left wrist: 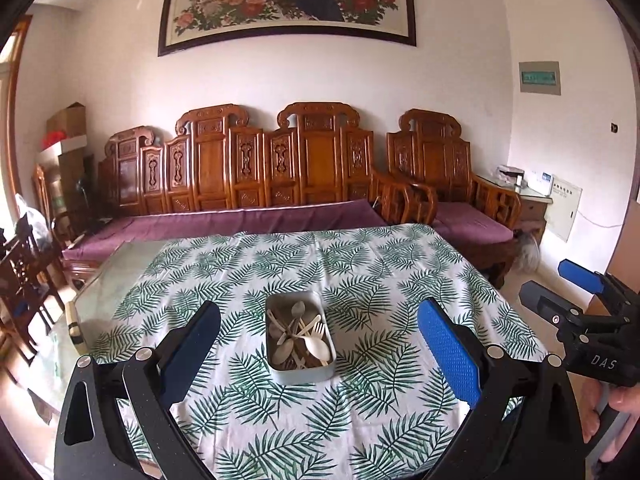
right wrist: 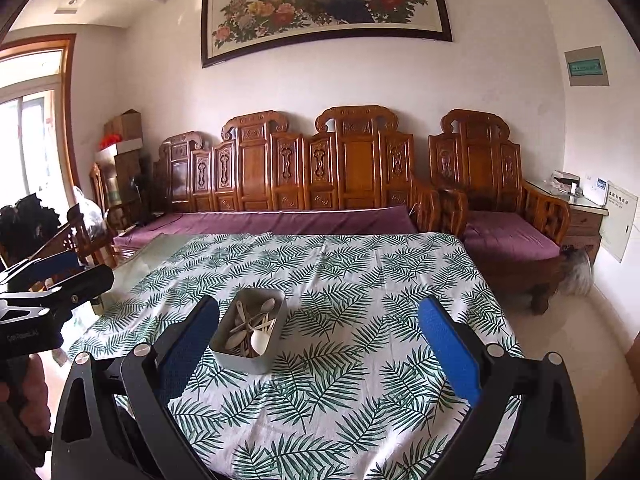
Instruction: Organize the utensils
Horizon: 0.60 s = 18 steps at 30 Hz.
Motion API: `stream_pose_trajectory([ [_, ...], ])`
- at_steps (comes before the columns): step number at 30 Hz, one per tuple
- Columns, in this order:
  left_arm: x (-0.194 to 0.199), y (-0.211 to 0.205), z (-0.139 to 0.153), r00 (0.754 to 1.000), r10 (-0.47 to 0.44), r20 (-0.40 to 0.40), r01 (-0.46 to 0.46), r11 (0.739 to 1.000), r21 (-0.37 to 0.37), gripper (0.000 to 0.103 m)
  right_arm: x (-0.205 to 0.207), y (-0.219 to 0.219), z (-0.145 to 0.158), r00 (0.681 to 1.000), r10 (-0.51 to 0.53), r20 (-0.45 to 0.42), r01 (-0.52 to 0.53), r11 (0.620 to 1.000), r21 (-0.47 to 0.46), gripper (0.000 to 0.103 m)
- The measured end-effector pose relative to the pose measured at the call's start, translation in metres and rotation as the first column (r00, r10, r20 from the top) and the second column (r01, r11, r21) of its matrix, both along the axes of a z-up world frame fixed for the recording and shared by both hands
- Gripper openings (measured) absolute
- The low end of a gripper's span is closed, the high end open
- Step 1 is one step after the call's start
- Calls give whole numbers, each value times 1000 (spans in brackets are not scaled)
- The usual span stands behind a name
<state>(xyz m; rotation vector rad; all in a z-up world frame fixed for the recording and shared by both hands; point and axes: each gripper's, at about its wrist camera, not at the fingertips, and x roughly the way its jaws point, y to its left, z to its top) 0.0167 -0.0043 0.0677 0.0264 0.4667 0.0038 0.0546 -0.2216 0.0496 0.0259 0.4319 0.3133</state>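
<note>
The left gripper (left wrist: 318, 350) is held wide apart and nothing is gripped. In the middle of the leafy tablecloth (left wrist: 360, 276), all the spoons and forks (left wrist: 298, 330) are seen piled in the gray box (left wrist: 304, 374), maybe unsorted. The right gripper (right wrist: 318, 346) is spread apart and bare too. None are seen outside the box.

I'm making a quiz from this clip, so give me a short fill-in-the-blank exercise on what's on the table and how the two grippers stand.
1. The spoons and forks lie jumbled inside a grey ____.
2. The tablecloth is printed with green ____.
3. The left gripper and right gripper both have their fingers ____, holding nothing.
4. The finger pads are coloured ____.

Missing words: tray; leaves; open; blue
</note>
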Motion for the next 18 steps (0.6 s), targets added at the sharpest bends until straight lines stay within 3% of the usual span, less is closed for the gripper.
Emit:
stream_pose_trajectory([
  [18,-2,-2,-3,1000,15,6,-15,1000,3,95,1,-2,-1,1000,-3,-2,3,1000,2,100],
])
